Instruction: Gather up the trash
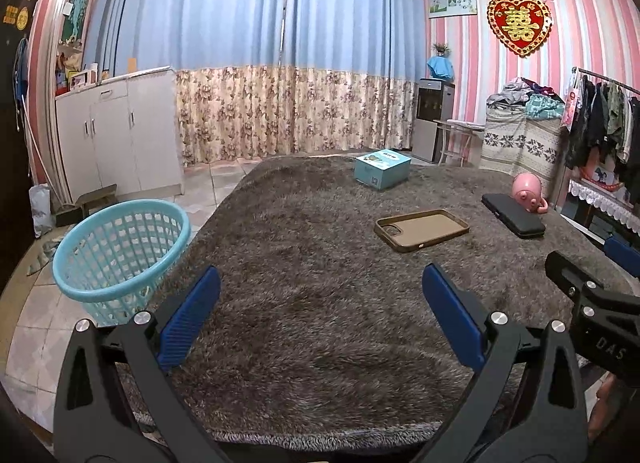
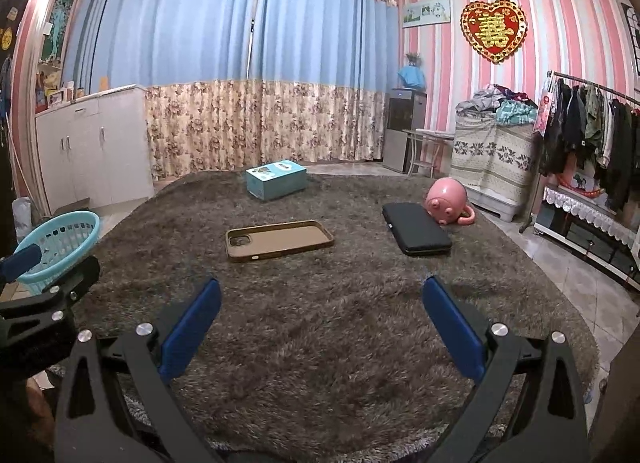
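Observation:
A light blue mesh basket (image 1: pixel 120 259) stands on the floor off the left edge of the furry grey-brown table cover (image 1: pixel 320 323); the right wrist view shows the basket (image 2: pixel 60 247) at far left. On the cover lie a brown phone case (image 1: pixel 422 229) (image 2: pixel 278 239), a black flat case (image 1: pixel 514 215) (image 2: pixel 416 227), a pink round toy (image 1: pixel 528 193) (image 2: pixel 447 201) and a light blue box (image 1: pixel 382 169) (image 2: pixel 276 179). My left gripper (image 1: pixel 320 319) is open over the near cover, nothing between its fingers. My right gripper (image 2: pixel 320 323) is open too, empty, short of the phone case.
A white cabinet (image 1: pixel 120 135) stands at the left wall, a water dispenser (image 1: pixel 434 119) at the back, a covered pile (image 2: pixel 496 155) and a clothes rack (image 2: pixel 588 127) on the right. Tiled floor (image 2: pixel 580 275) runs around the table.

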Demonstrator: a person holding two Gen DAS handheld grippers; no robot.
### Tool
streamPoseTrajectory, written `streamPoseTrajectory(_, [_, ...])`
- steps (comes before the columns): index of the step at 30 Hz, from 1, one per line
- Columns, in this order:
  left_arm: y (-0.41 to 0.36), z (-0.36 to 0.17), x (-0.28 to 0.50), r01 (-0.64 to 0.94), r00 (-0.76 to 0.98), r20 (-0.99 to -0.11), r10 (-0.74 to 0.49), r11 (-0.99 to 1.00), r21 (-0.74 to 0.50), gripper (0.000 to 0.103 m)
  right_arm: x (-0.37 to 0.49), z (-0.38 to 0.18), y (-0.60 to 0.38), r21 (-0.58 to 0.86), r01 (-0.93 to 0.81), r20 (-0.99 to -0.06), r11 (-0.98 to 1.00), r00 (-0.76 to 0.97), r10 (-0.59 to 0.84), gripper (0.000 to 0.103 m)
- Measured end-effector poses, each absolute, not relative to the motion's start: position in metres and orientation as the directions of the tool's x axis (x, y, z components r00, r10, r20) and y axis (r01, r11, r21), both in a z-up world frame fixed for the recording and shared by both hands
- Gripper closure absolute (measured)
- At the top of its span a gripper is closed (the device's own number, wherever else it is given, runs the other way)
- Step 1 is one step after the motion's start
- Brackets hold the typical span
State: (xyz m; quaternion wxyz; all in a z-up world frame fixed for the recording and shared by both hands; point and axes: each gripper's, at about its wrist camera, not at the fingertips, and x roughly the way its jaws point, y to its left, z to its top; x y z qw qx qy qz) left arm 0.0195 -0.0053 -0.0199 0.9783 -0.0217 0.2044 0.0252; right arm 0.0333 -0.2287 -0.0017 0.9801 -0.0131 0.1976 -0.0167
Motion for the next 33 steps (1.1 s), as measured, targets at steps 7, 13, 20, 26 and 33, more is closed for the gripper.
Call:
streamPoseTrajectory(7, [-0.0036,-0.02,0.018,-0.05,0.917,-0.398,0.029,0.998,-0.043,0.005,0.0336,-0.0011,-0.2269,-0.051,0.026,-0.385,0.998,0.922,-0.044,0.005])
streamPoseTrajectory(13, [-0.0007,-0.0202,0.0176,-0.048,0.918,-0.397,0.021,0.997,-0.057,0.005,0.0321,0.0,-0.2234,-0.072,0.024,-0.381,0.997,0.923,-0.05,0.005])
streamPoseTrajectory(20, [-0.0003,-0.0199,0.0178,-0.046,0.918,-0.396,0.022,0.998,-0.053,0.005,0.0324,-0.0007,-0.2221,-0.065,0.024,-0.385,0.998,0.922,-0.048,0.005])
streamPoseTrajectory(26, [0.0005,-0.0197,0.0178,-0.046,0.918,-0.395,0.021,0.998,-0.053,0.005,0.0331,-0.0011,-0.2212,-0.064,0.025,-0.388,0.998,0.92,-0.047,0.005])
streamPoseTrajectory(33, [0.0004,-0.0199,0.0178,-0.044,0.918,-0.395,0.02,0.998,-0.053,0.005,0.034,-0.0016,-0.2208,-0.064,0.025,-0.391,0.998,0.919,-0.048,0.004])
